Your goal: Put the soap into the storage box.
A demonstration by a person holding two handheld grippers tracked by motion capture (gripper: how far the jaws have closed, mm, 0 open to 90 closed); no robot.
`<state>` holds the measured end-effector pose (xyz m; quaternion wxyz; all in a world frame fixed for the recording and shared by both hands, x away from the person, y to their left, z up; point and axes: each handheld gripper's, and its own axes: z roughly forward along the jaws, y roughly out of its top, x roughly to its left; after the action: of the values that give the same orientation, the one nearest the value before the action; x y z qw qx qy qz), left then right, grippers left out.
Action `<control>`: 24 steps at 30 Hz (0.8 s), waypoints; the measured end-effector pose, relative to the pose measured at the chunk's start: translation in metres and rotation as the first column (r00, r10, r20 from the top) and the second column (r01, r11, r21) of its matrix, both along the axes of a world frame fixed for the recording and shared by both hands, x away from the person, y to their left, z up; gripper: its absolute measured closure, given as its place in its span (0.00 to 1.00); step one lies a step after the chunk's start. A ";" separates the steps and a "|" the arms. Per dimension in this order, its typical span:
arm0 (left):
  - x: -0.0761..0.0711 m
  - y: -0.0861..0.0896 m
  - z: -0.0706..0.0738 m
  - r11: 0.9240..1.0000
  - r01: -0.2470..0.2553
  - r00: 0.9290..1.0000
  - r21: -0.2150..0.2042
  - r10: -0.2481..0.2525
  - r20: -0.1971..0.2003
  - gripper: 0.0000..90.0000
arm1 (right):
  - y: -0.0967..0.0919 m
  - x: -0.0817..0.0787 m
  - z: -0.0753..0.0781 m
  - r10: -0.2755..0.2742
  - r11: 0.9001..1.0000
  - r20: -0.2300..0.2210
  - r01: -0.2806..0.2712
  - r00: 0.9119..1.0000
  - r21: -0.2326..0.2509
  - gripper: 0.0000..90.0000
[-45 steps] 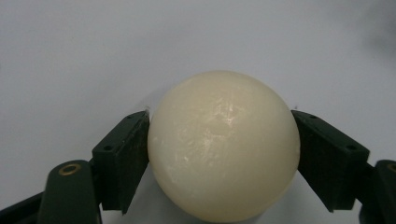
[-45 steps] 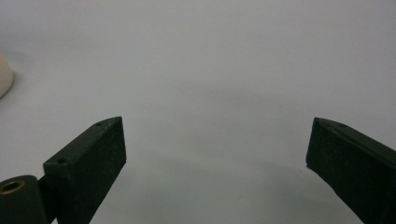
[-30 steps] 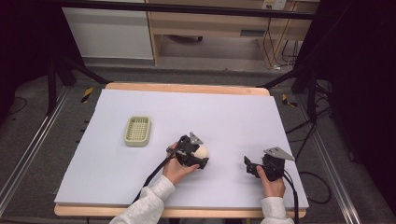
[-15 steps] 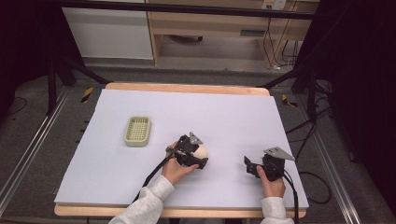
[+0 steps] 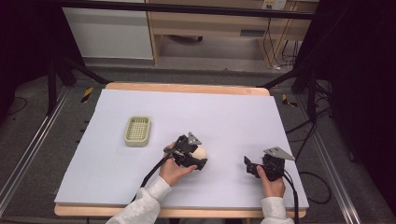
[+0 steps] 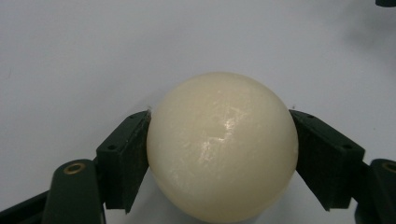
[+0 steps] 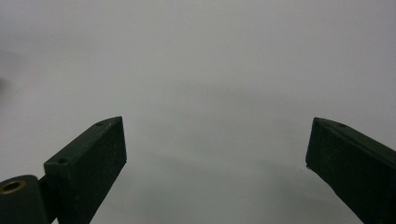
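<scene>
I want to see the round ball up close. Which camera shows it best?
The left gripper view: the cream ball looms large there, pressed between the left gripper jaws. The high view shows it small, partly hidden behind that gripper. The right gripper view faces bare table.

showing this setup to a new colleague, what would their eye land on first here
Most likely the cream ball, clamped between the jaws of the left gripper near the middle of the white table. Next, the pale green slatted tray lying alone to the left of it. The right gripper sits open and holds nothing, low over the table near its right front corner.
</scene>
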<state>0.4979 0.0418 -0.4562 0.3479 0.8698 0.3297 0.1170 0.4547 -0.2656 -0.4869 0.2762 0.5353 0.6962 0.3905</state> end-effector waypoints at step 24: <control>-0.009 0.032 0.017 1.000 -0.002 1.000 -0.011 0.002 0.013 0.27 | 0.000 0.000 0.000 -0.003 1.000 -0.001 0.003 1.000 -0.001 0.06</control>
<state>0.4893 0.0735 -0.4391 0.3548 0.8667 0.3290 0.1213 0.4547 -0.2655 -0.4870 0.2768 0.5364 0.6957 0.3895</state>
